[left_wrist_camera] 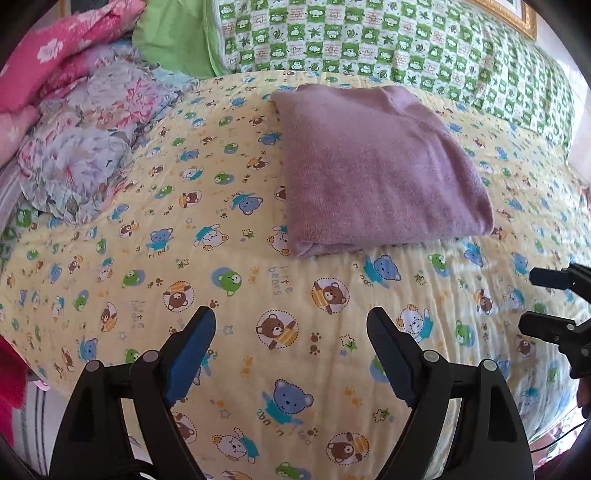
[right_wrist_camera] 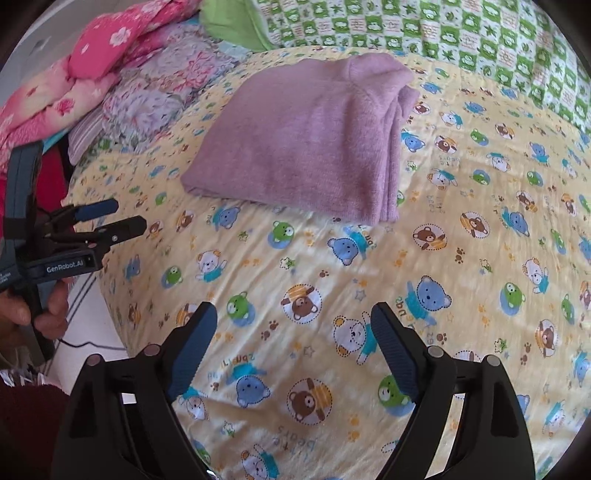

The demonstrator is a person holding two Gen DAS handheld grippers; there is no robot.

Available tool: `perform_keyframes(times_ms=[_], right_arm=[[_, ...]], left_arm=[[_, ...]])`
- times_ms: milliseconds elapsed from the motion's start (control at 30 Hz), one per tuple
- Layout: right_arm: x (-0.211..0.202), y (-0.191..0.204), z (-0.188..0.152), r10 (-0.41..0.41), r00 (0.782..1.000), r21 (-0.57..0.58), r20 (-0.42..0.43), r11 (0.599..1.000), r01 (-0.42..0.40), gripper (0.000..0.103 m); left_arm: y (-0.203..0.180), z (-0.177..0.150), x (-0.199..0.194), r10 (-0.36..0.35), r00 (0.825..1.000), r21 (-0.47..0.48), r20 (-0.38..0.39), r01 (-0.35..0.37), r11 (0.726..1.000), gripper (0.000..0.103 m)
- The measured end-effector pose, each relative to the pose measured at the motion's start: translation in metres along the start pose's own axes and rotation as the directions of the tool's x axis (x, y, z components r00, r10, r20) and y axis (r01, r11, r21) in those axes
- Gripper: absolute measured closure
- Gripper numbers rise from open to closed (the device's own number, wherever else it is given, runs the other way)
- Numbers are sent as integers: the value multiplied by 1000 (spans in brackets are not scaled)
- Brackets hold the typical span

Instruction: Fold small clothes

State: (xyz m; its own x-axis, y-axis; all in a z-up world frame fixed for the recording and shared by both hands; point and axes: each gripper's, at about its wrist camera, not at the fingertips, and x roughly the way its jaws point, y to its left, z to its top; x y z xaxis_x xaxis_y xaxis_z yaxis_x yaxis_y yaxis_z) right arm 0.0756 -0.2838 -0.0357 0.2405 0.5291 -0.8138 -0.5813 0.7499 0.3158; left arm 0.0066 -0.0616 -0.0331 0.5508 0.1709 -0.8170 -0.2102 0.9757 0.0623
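Observation:
A purple knit garment (left_wrist_camera: 373,166) lies folded into a flat rectangle on the yellow bear-print bedsheet (left_wrist_camera: 258,295). It also shows in the right wrist view (right_wrist_camera: 306,136), with its layered edges on the right side. My left gripper (left_wrist_camera: 291,321) is open and empty, hovering over the sheet well short of the garment. My right gripper (right_wrist_camera: 293,317) is open and empty too, over bare sheet. The right gripper shows at the right edge of the left wrist view (left_wrist_camera: 524,299), the left gripper at the left edge of the right wrist view (right_wrist_camera: 131,214).
Folded floral and pink quilts (left_wrist_camera: 74,122) are stacked at the bed's left. A green checked pillow (left_wrist_camera: 388,37) and a green cushion (left_wrist_camera: 173,33) lie at the head. The bed's left edge drops to the floor (right_wrist_camera: 99,321).

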Motion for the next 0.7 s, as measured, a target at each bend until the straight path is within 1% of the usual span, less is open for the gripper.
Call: perform_keyframes(times_ms=[133, 267, 400, 533, 600, 700], right_arm=[[-6, 7, 8, -34, 999, -22, 14, 999, 34, 14], [-10, 15, 17, -31, 999, -41, 40, 999, 33, 14], [-12, 20, 27, -33, 998, -47, 51, 998, 36, 13], [-16, 22, 38, -32, 997, -54, 66, 998, 35, 12], [-16, 23, 41, -37, 997, -59, 72, 997, 41, 11], [-11, 22, 44, -31, 997, -57, 70, 998, 35, 9]], left_arm=[[3, 7, -2, 3, 1000, 11, -8, -3, 1000, 19], [2, 14, -10, 18, 1000, 43, 15, -19, 999, 19], [7, 24, -15, 7, 1000, 42, 29, -8, 999, 18], [10, 30, -14, 5, 1000, 44, 31, -6, 999, 18], [9, 30, -11, 15, 999, 53, 31, -16, 998, 18], [8, 27, -2, 22, 1000, 60, 17, -23, 998, 18]])
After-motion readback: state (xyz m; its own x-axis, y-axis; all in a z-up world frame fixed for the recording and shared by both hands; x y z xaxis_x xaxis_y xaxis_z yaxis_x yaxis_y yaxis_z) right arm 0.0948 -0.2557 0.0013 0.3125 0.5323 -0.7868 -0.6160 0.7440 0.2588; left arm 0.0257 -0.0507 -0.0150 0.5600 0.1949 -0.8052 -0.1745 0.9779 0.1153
